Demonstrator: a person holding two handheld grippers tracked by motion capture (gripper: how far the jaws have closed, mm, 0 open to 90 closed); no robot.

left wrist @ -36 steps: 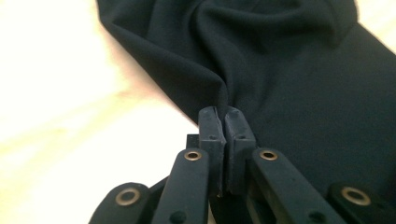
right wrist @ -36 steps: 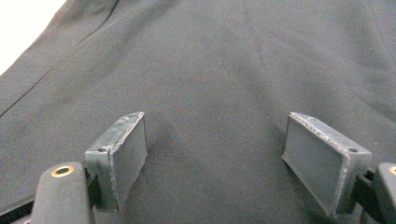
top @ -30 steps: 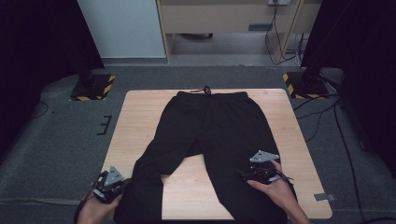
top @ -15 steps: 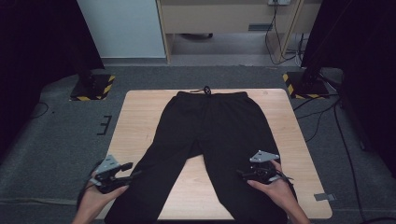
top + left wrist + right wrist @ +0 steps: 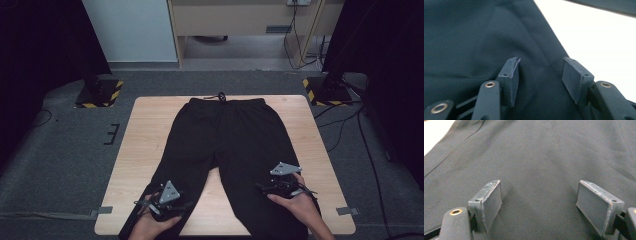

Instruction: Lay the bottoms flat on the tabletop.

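While both hands rest low on the trousers [image 5: 227, 135], left gripper [image 5: 162, 204] and right gripper [image 5: 280, 186] jaws gape

Black sweatpants [image 5: 227, 145] lie flat on the table. Waistband at the far edge, legs spread toward the near edge.

No words, nos. or brand names can be read anywhere. The black pants [image 5: 227, 150] under both grippers have no tag or logo to see. The only sign-like marks are yellow & black stripes on two stand feet on the floor, far past the grippers: one [image 5: 100, 92] on the left gripper's side, one [image 5: 327, 90] on the right gripper's side. The stripes carry no letters.
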